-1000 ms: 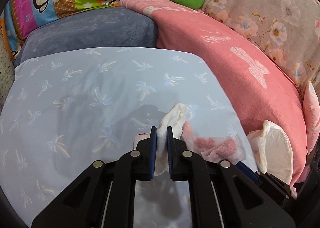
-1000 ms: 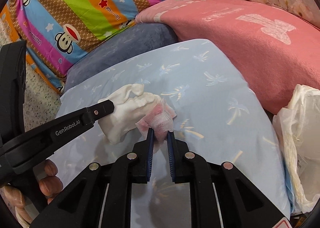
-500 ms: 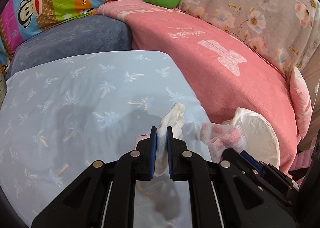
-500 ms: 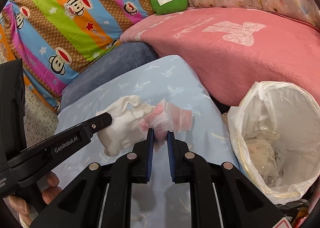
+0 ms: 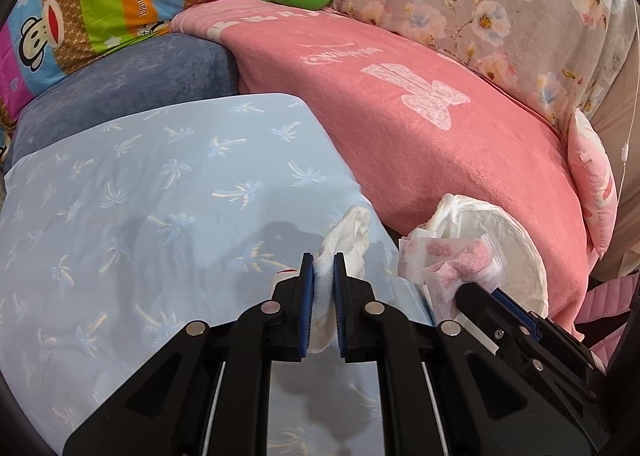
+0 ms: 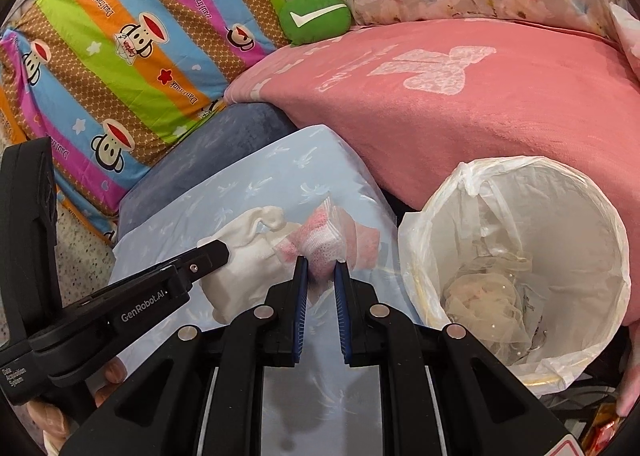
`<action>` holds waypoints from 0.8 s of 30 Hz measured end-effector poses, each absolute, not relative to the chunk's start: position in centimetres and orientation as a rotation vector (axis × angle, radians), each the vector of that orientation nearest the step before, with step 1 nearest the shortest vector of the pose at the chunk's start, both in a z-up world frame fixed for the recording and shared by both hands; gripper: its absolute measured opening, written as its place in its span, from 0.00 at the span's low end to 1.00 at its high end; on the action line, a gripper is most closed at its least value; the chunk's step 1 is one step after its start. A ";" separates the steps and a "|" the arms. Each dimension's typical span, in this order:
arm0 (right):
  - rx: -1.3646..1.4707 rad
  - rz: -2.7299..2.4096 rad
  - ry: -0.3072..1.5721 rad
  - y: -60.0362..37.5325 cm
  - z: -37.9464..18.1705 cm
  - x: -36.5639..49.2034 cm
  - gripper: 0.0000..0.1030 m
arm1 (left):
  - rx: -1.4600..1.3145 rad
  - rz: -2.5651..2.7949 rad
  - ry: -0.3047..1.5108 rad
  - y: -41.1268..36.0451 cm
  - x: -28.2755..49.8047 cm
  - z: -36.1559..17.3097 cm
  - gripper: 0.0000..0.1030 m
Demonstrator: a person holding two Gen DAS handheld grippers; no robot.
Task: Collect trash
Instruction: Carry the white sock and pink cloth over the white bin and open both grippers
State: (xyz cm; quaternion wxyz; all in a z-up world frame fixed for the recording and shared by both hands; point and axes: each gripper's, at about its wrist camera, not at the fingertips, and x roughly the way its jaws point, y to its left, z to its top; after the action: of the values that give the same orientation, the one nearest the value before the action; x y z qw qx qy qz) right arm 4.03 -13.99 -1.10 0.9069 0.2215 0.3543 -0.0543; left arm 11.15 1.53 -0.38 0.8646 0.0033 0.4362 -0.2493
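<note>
Bed with pale blue palm-print pillow [image 6: 280, 176]; lined bin [image 6: 516, 256] beside it, off to right of both loads

Right hand-held gripper [image 6: 320, 270] clamped on pink-white wrapper [image 6: 328, 236], nearer bin

Left hand-held gripper [image 5: 323, 270] clamped on white tissue wad [image 5: 348, 236], wrapper between it and bin

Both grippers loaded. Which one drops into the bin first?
Right. The right gripper grips the pink-and-white wrapper beside the lined trash bin; the left gripper with its white tissue sits farther off.
</note>
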 end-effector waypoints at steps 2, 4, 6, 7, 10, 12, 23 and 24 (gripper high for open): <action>0.462 -0.118 0.724 -14.5 -1.0 3.5 0.12 | 0.013 -0.528 0.914 1.1 10.8 -0.3 0.09; 0.469 -0.125 0.716 -15.0 -0.8 3.1 0.12 | 0.020 -0.537 0.912 0.5 10.4 -0.2 0.10; 0.476 -0.135 0.708 -15.7 -0.7 2.5 0.12 | 0.029 -0.545 0.910 -0.1 10.0 -0.1 0.10; 0.479 -0.141 0.703 -16.0 -0.6 2.2 0.12 | 0.032 -0.551 0.909 -0.4 9.8 0.0 0.10; 0.488 -0.158 0.692 -17.1 -0.4 1.6 0.12 | 0.044 -0.567 0.907 -1.3 9.3 0.2 0.10; 0.494 -0.171 0.685 -17.8 -0.3 1.0 0.12 | 0.053 -0.579 0.906 -2.0 9.1 0.3 0.10; 0.526 -0.244 0.651 -21.8 0.0 -1.8 0.12 | 0.101 -0.651 0.898 -6.3 7.4 1.1 0.10; 0.528 -0.249 0.649 -22.1 0.1 -2.1 0.12 | 0.107 -0.658 0.899 -6.7 7.3 1.1 0.10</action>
State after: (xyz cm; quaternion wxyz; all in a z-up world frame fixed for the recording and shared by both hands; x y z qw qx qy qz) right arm -2.06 -22.10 0.07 0.9063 0.2557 0.3141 -0.1207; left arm 7.28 -6.73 1.09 0.8474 0.0506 0.4264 -0.3123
